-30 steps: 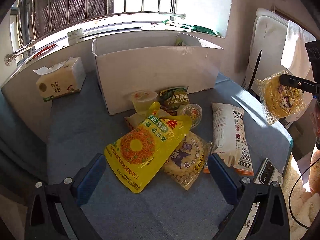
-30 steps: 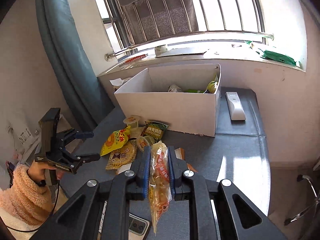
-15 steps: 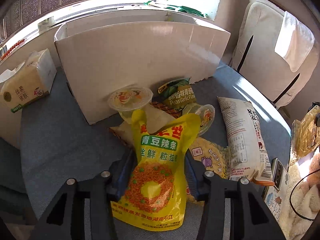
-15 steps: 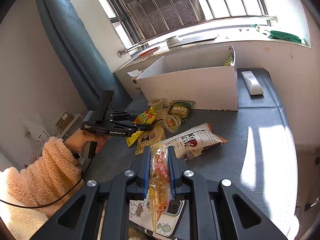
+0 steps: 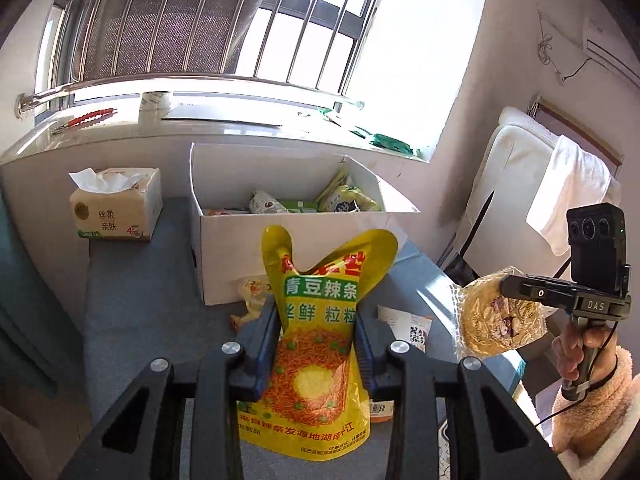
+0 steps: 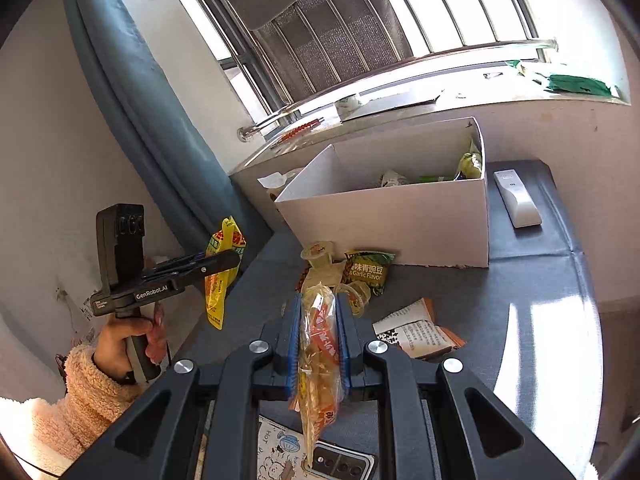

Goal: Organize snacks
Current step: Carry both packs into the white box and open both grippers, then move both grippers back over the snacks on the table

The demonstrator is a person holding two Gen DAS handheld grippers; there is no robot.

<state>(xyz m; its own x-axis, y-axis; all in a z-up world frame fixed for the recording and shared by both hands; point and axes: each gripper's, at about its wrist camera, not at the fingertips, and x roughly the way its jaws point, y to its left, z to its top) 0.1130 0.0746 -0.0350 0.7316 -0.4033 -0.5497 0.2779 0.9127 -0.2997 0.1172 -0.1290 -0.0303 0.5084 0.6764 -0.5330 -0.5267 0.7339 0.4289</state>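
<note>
Between left tool (image 5: 316, 326) pads: yellow pouch (image 5: 316, 344)

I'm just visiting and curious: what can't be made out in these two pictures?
- Left wrist view: the yellow pouch hides most loose snacks behind it.
- Both views: the white box walls hide much of its contents.
- Right wrist view: the phone is cut off by the bottom edge.

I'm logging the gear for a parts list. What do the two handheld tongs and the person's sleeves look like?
Both tongs, left and right, are black, with angular cut-out frames, silver screws and blue finger pads. Each has a pistol grip, a boxy black camera block and a thin black cable. White lettering: "GenRobot.AI" on the left, "DAS" on the right. The sleeves are fluffy peach fleece.
</note>
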